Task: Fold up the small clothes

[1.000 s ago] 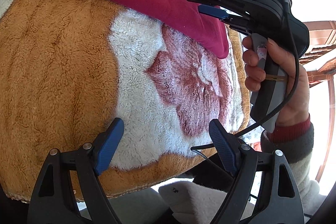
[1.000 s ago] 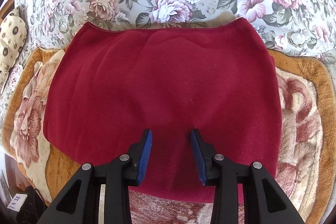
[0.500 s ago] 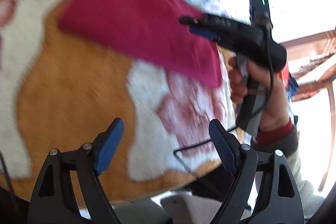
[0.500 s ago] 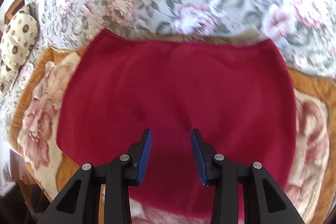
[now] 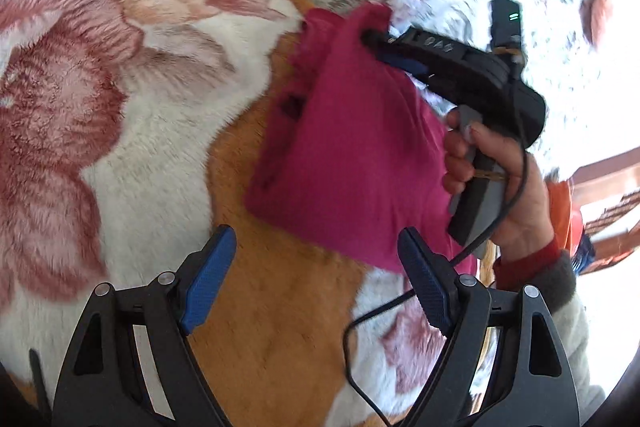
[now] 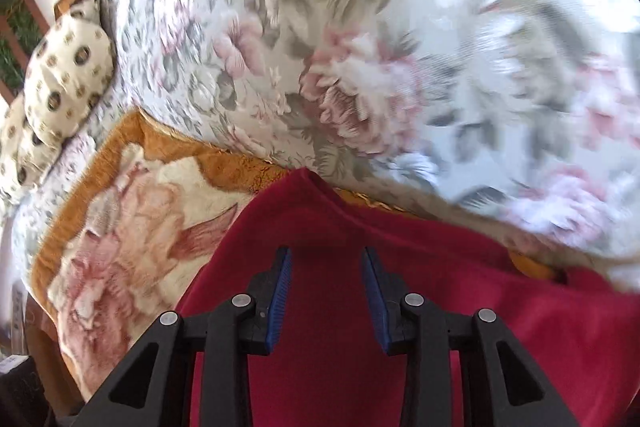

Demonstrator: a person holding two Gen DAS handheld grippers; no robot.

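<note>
A dark red garment (image 5: 352,155) lies folded on the plush orange and white blanket (image 5: 120,107). It also shows in the right wrist view (image 6: 328,367), under that gripper. My right gripper (image 6: 326,291) has its jaws partly apart over the garment's far edge, with nothing pinched between the pads. In the left wrist view the right gripper (image 5: 384,47) reaches over the garment's far corner. My left gripper (image 5: 312,283) is wide open and empty, just short of the garment's near edge.
A floral bedspread (image 6: 360,47) lies beyond the blanket. A spotted cushion (image 6: 60,75) sits at the far left. The right gripper's cable (image 5: 380,311) hangs near my left gripper's right finger. The blanket's edge (image 6: 224,163) runs by the garment.
Both views swung. The right gripper moved forward to the garment's far edge. The left gripper moved closer to the garment, which now sits just ahead of its fingers.
</note>
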